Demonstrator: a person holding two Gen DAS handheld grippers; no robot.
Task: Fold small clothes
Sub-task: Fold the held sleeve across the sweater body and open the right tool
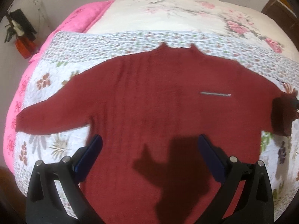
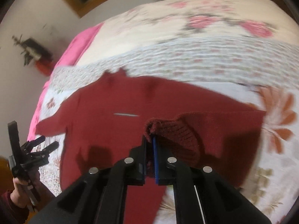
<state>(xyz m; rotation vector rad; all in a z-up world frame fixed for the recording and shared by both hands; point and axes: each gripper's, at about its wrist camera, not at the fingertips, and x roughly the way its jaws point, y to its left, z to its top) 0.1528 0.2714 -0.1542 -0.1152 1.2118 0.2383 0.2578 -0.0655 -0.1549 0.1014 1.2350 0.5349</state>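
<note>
My dark red knitted sweater [image 1: 149, 100] lies flat on the floral quilted bedspread [image 1: 56, 71] of the bed, neck opening away from me and hem toward me. Taking the sweater's body as my landmark: its left sleeve [image 1: 46, 119] stretches straight out from the body's left side, untouched. A thin pale strip [image 1: 215, 93], perhaps a label, I cannot tell, sits on the right half of the body.

My right claw [image 2: 149, 140] is pinched narrow on the ribbed cuff [image 2: 173, 132] of the right sleeve, which I have lifted off the bedspread and brought in over the body's right half, so that sleeve bends back toward the middle. My left claw [image 1: 149, 149] hangs above the body's lower part, spread wide and holding nothing, its shadow falling on the knit.

I judge the task barely begun: 1 sleeve fold is under way and not yet laid down. Left to do, as I see it: lay this sleeve across the body, fold the other sleeve in, then bring the hem up toward the neck. No fold is complete so far.
</note>
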